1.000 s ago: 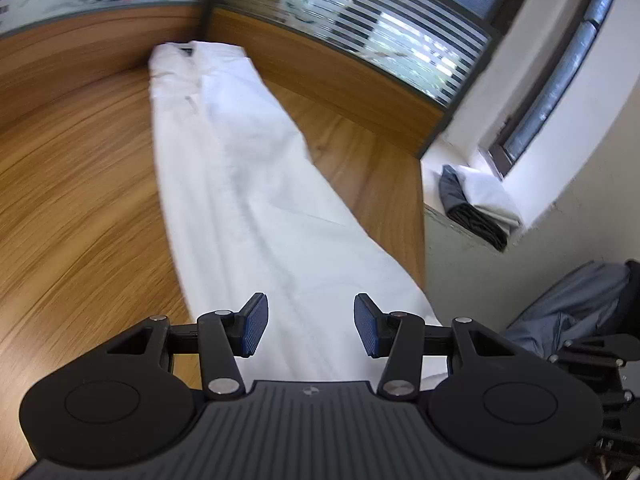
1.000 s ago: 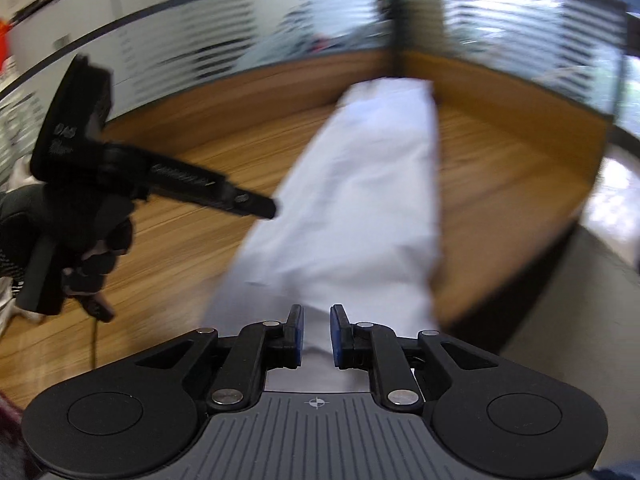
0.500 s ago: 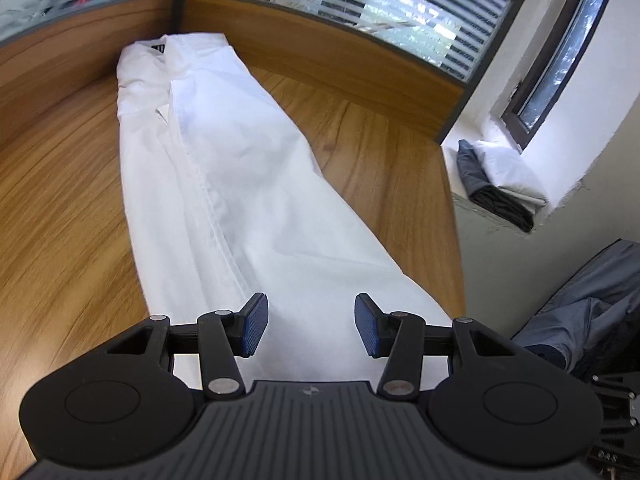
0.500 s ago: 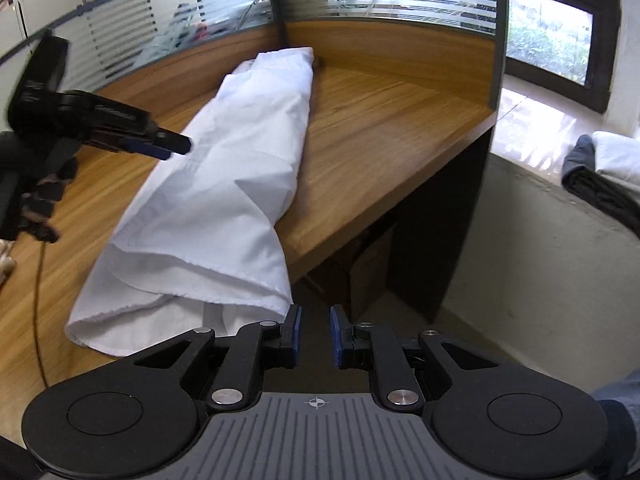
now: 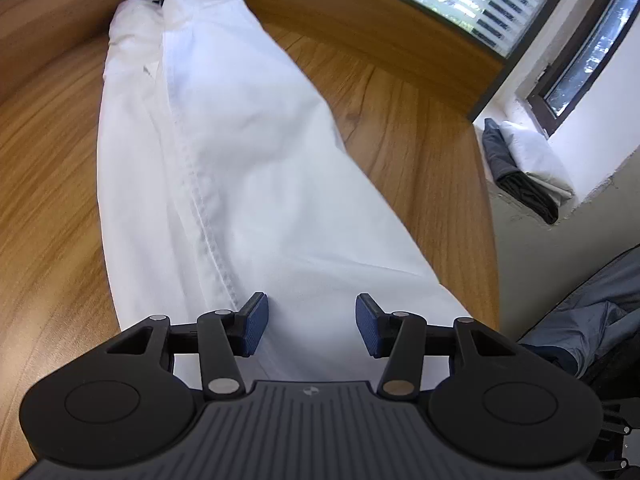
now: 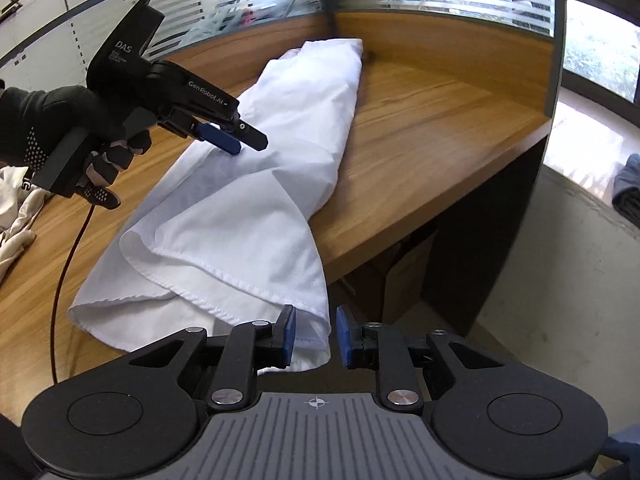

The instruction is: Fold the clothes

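Our right gripper's (image 6: 314, 336) jaws, which have just been closing, stand a narrow gap apart with the hem corner of the white garment (image 6: 240, 216) between them, the pads not visibly pressing. Our left gripper's (image 5: 311, 330) jaws stand wide apart above the cloth, holding nothing. The garment lies lengthwise along the wooden desk (image 6: 420, 140), reaching its near edge.

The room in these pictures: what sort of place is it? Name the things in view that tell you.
Most likely an office workstation. A wooden desk is fenced by low wood partitions topped with striped frosted glass, as in a cubicle. A window with a sill stands beside it. A white garment lies on the desk.
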`<state>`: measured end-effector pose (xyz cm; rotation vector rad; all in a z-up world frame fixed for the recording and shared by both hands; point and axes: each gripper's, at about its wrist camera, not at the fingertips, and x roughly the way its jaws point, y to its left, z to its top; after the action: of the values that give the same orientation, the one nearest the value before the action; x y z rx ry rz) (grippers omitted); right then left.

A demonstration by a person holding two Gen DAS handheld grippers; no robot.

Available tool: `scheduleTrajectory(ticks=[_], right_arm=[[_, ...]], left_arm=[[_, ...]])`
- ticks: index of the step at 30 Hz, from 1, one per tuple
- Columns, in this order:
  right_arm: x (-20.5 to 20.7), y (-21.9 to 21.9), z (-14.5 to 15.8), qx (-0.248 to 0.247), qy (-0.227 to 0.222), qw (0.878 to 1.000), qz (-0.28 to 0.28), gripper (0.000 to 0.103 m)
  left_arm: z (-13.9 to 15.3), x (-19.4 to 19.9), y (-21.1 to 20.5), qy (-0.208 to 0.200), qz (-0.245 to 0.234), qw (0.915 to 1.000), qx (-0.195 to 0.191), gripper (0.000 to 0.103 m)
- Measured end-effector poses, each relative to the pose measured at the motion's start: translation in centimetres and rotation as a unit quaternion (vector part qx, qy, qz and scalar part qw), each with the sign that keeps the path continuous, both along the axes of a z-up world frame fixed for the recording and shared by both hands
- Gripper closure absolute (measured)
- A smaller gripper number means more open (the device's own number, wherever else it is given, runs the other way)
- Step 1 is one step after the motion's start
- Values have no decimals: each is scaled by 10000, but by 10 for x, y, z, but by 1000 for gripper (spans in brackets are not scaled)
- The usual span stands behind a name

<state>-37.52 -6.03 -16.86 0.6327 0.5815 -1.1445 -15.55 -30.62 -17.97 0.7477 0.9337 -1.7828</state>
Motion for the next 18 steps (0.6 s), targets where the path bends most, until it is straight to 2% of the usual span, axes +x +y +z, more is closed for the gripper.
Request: scheduleTrajectory(ticks=[1,6,11,16,18], right_arm=[[0,1,1,-29,-19,10000,-26,100],[1,16,15,-203,-32,9996,-169,101],[12,46,33,-238,-1,9996,-139,101],[21,62,18,113,349,9989,-291,101],[14,63,18,161,225,9987,-433,99]], left_arm=[[-1,1,-1,31,59,10000,16,49],[-2,3,-7,192,334,9992,113,49],[-2,0,-5,134,219,9997,-28,49],[2,8,0,332,465,9984,56,47],[11,16,11,474,516,9975,-35,46]])
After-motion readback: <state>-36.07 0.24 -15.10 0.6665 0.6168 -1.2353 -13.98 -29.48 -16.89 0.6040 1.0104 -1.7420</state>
